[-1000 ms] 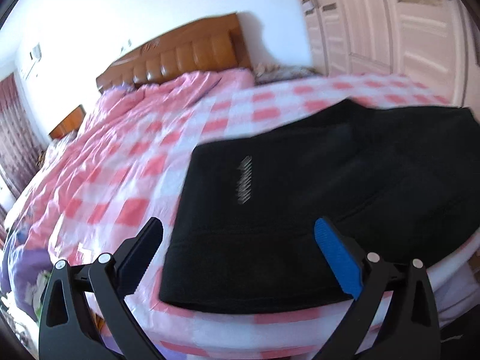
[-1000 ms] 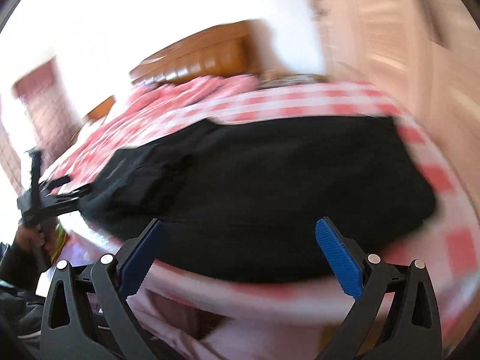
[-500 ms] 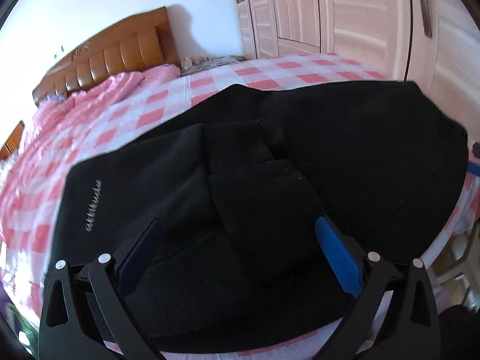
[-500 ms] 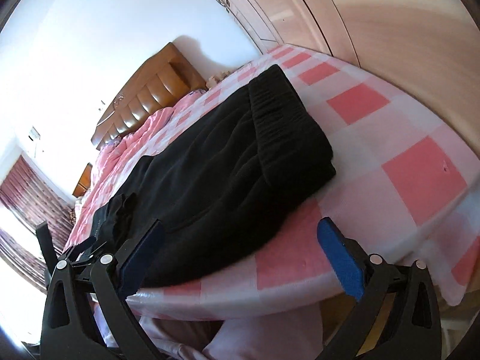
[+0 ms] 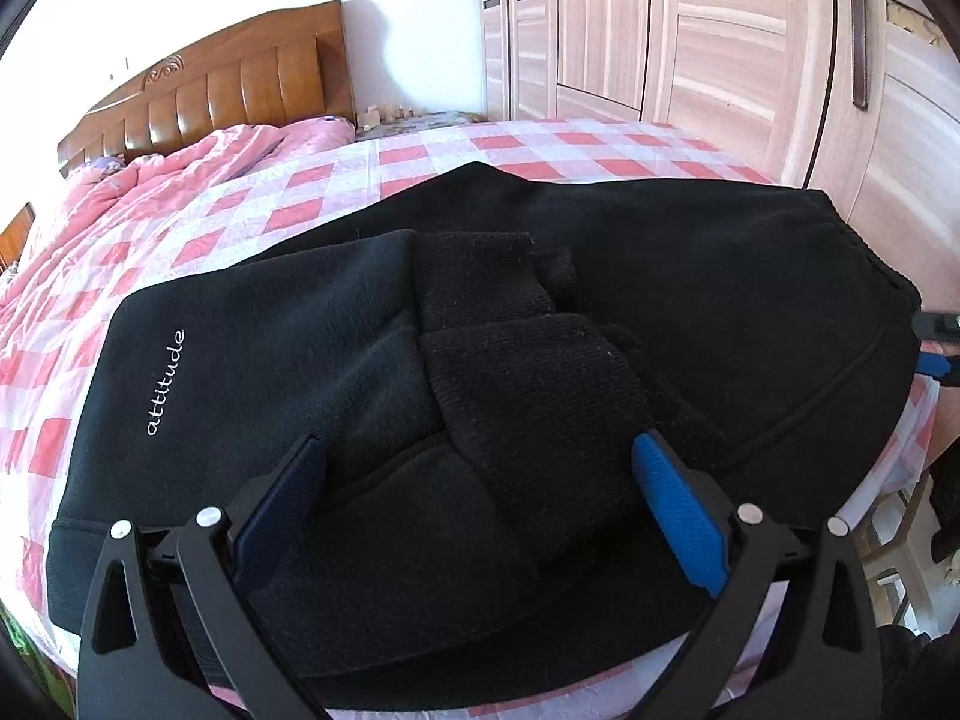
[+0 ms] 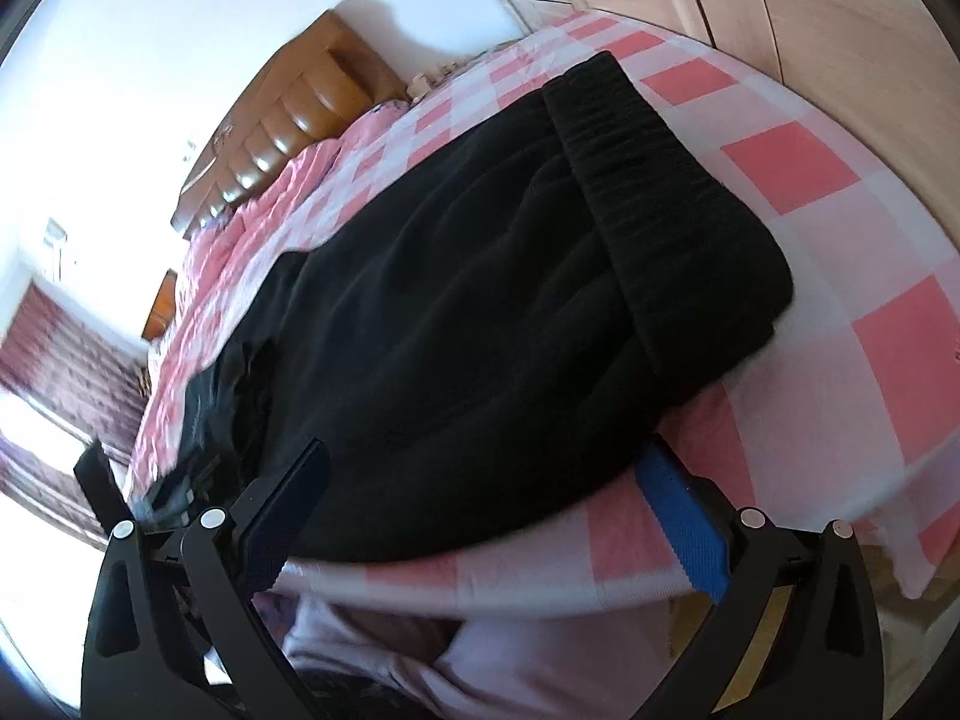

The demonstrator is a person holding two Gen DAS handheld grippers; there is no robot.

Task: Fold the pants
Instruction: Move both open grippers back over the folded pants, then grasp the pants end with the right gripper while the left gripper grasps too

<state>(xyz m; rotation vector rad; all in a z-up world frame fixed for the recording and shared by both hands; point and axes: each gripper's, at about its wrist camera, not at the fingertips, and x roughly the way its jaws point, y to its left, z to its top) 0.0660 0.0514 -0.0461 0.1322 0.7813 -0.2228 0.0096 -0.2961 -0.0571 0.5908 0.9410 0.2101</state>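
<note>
Black fleece pants [image 5: 690, 276] lie folded on the pink checked bed, near its front edge. Their ribbed cuffs [image 5: 528, 384] rest doubled back on top, beside white "attitude" lettering [image 5: 166, 383]. My left gripper [image 5: 480, 480] hovers open just over the cuffs, with nothing between its fingers. In the right wrist view the pants [image 6: 480, 312] stretch away, the ribbed waistband [image 6: 648, 180] at the right end. My right gripper [image 6: 486, 492] is open at the pants' near edge, its blue right finger [image 6: 678, 516] low by the mattress rim. The left gripper [image 6: 174, 480] shows at the far left.
The checked sheet [image 5: 336, 180] runs back to a bunched pink quilt [image 5: 198, 162] and a wooden headboard [image 5: 240, 90]. Wardrobe doors [image 5: 750, 48] stand close along the right side. The mattress edge [image 6: 600, 576] drops off just under my right gripper.
My left gripper has swung right and closer over the pants, so the cuffs now sit between its fingers. The right gripper has moved in to the pants' near edge by the waistband.
</note>
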